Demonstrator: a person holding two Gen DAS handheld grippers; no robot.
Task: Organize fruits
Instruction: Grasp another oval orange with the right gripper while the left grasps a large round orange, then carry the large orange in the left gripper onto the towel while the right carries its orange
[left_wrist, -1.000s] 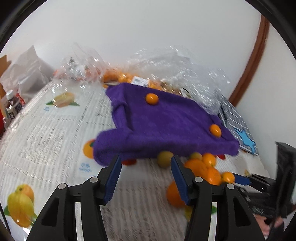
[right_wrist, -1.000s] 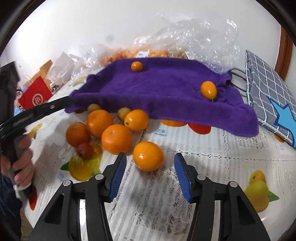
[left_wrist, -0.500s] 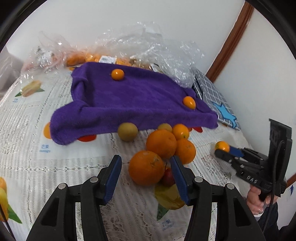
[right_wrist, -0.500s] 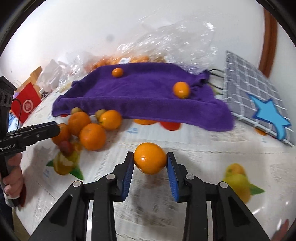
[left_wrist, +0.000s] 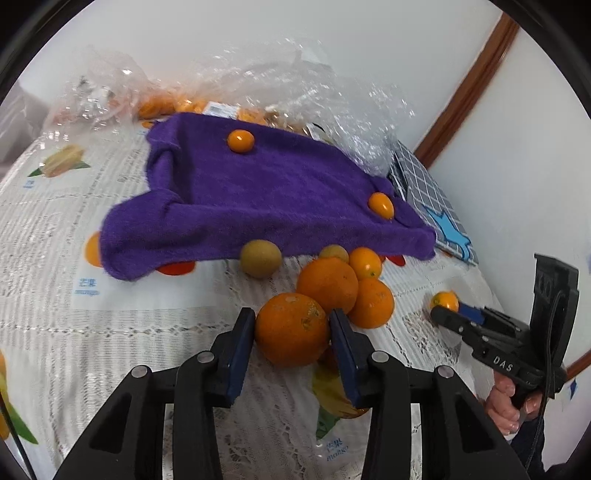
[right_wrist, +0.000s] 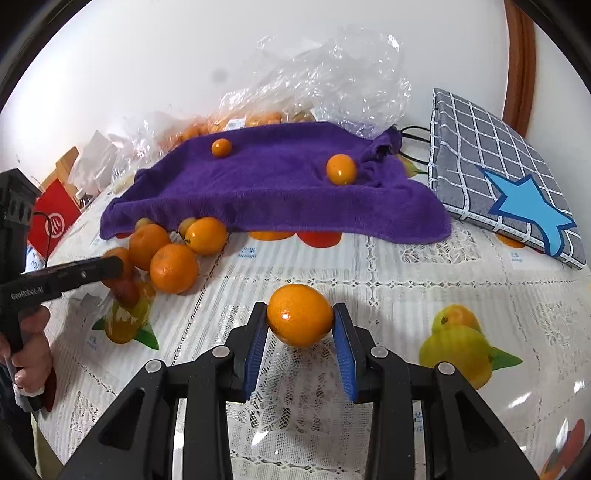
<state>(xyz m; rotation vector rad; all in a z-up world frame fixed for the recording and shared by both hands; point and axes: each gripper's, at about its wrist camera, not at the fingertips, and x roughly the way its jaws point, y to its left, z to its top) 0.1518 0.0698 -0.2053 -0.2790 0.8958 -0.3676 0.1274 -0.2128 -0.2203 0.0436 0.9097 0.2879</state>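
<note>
Pinching oranges: left tongs (left_wrist: 291, 325), right tongs (right_wrist: 300, 321).

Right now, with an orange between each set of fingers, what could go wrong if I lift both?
1. The left gripper pinches the front orange, which touches the pile of oranges; lifting may send neighbours rolling.
2. The right gripper holds its orange only at the fingertips; it could slip.
3. Two small fruits sit loose on the purple towel; a bump could dislodge them.
</note>
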